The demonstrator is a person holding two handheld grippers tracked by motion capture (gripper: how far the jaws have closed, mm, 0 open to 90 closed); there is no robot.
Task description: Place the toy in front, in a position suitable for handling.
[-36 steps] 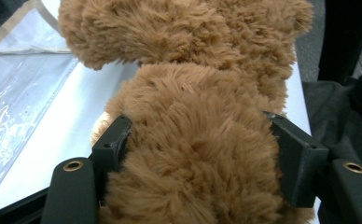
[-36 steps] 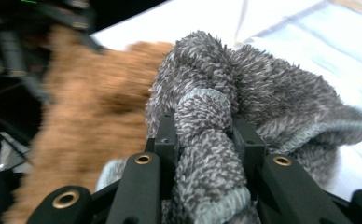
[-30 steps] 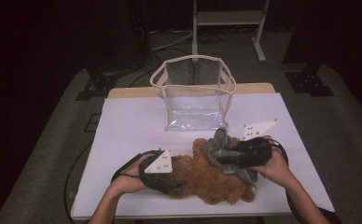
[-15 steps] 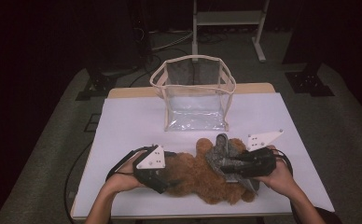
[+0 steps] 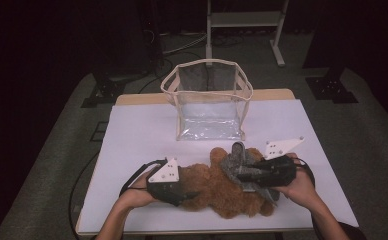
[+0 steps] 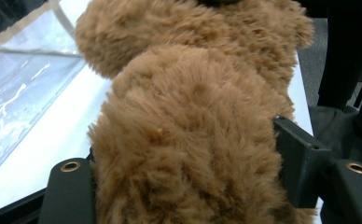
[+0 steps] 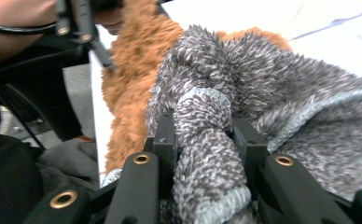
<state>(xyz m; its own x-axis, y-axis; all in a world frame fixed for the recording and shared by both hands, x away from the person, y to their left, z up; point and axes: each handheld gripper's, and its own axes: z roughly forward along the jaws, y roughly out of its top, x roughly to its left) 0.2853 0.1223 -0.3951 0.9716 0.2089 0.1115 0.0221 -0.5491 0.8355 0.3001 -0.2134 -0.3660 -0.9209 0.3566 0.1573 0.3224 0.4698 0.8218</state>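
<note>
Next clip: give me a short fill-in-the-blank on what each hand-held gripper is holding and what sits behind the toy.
1. The left hand-held gripper is closed on the ____ teddy bear.
2. The right hand-held gripper pinches a grey knitted ____ of the garment on the bear.
3. Behind the bear on the white table stands a ____ plastic bag with cream trim.

Missing words: brown; sleeve; clear

Brown plush bear lying flat on table's near edge, grey knitted garment draped over one end.
</note>
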